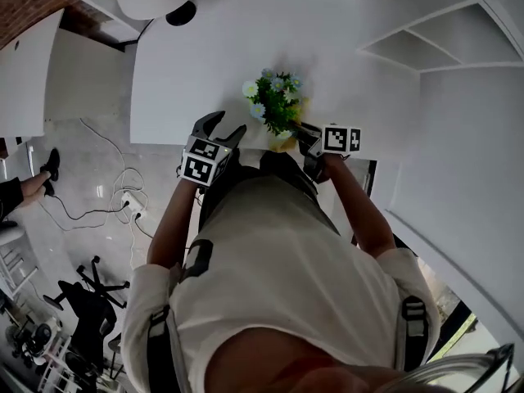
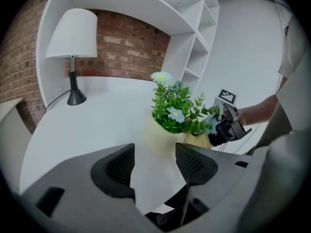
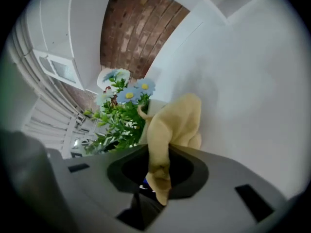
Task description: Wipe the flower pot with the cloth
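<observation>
Pinching a pale yellow cloth point(image 3: 175, 120) in the nearly closed right gripper point(image 3: 158, 171), against the right side of the cream round flower pot point(image 2: 158, 140). Holding the left gripper point(image 2: 154, 166) wide apart, empty, angled down just near of the pot. Working at the near edge of the white tabletop point(image 1: 344, 88), with bare room far and left.

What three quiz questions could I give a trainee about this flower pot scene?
1. True or false: the pot lies on its side on the table.
2. In the left gripper view, what stands at the back of the table? A) lamp B) kettle C) book
3. Which hand-held gripper is shut on the cloth?
Key: 1 false, it stands upright. 2 A. 3 the right hand-held gripper; the left hand-held gripper is open and empty.
</observation>
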`<state>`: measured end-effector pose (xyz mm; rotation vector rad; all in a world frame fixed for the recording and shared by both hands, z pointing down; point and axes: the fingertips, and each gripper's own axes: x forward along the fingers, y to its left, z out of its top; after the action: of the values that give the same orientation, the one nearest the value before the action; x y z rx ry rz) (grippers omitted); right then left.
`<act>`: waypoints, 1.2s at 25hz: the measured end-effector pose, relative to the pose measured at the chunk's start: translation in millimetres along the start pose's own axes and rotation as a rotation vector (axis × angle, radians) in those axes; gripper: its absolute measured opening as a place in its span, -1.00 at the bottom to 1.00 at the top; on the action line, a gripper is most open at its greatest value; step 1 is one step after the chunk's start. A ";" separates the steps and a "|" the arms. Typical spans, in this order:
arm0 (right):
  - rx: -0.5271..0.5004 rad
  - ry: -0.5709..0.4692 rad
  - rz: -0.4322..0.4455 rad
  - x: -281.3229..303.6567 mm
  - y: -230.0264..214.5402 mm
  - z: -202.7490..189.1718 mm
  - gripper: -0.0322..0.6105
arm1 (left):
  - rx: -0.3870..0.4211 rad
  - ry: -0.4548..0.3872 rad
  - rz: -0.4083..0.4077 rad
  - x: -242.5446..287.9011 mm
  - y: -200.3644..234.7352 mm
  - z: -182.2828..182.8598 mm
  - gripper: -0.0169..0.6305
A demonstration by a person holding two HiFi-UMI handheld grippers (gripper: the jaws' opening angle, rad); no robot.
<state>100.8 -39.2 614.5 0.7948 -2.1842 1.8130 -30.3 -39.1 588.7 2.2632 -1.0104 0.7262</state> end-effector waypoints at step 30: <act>-0.132 0.160 0.122 73.4 37.4 28.1 -0.61 | -0.075 -0.058 0.096 -4.9 33.0 -27.8 0.00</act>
<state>25.3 -82.5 610.8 0.4824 -2.2630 1.6983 -65.7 -36.8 613.6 2.1950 -1.1613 0.6546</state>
